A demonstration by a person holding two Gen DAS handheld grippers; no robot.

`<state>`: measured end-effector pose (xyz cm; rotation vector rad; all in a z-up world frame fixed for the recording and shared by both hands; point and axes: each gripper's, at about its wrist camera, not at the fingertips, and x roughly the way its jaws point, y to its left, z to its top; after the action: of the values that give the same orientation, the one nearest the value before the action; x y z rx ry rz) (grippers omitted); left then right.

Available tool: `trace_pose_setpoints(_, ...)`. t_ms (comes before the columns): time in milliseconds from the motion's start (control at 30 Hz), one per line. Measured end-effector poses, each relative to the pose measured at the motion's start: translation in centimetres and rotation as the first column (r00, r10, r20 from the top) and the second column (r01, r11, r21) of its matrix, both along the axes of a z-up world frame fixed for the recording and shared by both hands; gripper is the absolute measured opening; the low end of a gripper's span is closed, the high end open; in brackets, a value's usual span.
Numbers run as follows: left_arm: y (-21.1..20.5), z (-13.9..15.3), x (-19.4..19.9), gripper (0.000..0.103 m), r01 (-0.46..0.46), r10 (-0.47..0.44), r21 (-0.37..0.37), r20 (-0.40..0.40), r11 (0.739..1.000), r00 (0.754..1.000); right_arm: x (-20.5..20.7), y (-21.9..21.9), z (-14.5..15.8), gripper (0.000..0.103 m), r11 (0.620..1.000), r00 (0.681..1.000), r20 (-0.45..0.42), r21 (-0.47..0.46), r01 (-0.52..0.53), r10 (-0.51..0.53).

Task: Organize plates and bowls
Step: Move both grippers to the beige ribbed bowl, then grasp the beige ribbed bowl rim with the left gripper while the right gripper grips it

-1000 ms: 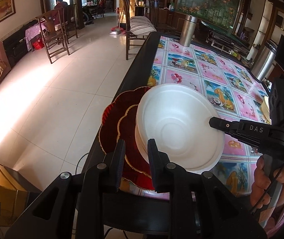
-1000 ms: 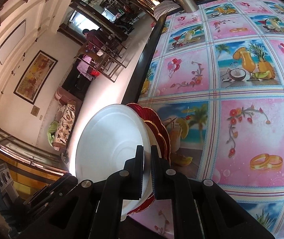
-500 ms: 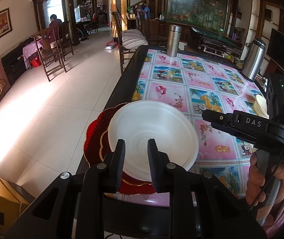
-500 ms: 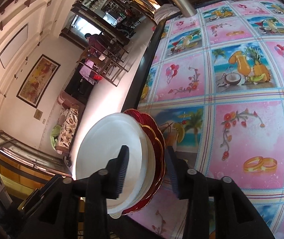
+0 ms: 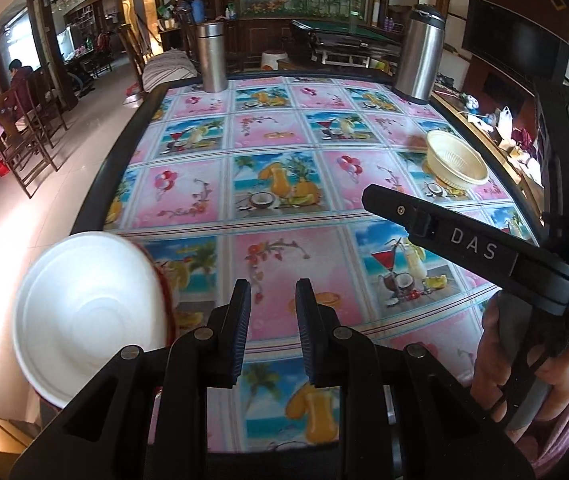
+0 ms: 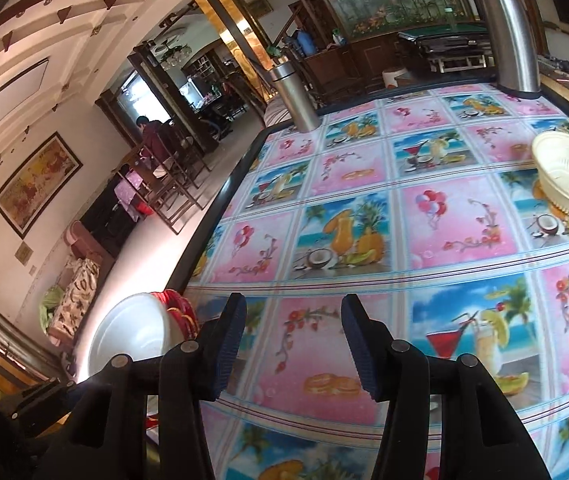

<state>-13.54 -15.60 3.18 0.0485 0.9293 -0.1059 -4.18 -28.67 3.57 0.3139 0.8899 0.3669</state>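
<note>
A white bowl (image 5: 84, 312) sits on stacked red plates (image 5: 164, 296) at the table's near left corner; the stack also shows in the right wrist view, white bowl (image 6: 132, 340) on red plates (image 6: 182, 312). A cream basket bowl (image 5: 456, 160) stands at the right side of the table, also in the right wrist view (image 6: 568, 172). My left gripper (image 5: 272, 328) is open and empty, to the right of the stack. My right gripper (image 6: 292, 344) is open wide and empty above the tablecloth; its body (image 5: 464, 240) shows in the left wrist view.
Two steel flasks stand at the far edge of the table, one left (image 5: 212, 60) and one right (image 5: 420, 60). The patterned tablecloth (image 5: 284, 152) covers the table. The table's dark left edge (image 5: 120, 140) drops to the tiled floor, with chairs (image 5: 24, 136) beyond.
My right gripper let go of the white bowl's rim and opened wide. Both grippers have swung right, away from the stack, which now sits at the left of both views.
</note>
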Motion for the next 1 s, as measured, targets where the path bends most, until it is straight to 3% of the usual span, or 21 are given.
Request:
trace_pose_setpoints(367,-8.4,-2.9,10.5,0.020,0.018,-0.026,-0.075,-0.104,0.997,0.994,2.1,-14.8,0.4,0.053,0.973,0.973,0.001,0.004,0.230,-0.230)
trace_pose_setpoints(700,-16.9,-2.4,19.5,0.020,0.049,-0.064,-0.135,-0.109,0.990,0.992,7.7,-30.9,0.7,0.054,0.859,0.860,-0.055,0.053,0.510,-0.507)
trace_pose_setpoints(900,-20.5,-4.7,23.3,0.020,0.044,-0.077,-0.194,-0.169,0.980,0.983,11.2,-35.4,-2.1,0.055,0.821,0.824,-0.148,0.100,0.562,-0.547)
trace_pose_setpoints(1000,-21.4,-5.9,24.4,0.020,0.037,-0.084,-0.234,-0.194,0.972,0.977,11.2,-36.0,-3.6,0.055,0.825,0.832,-0.184,0.131,0.549,-0.524)
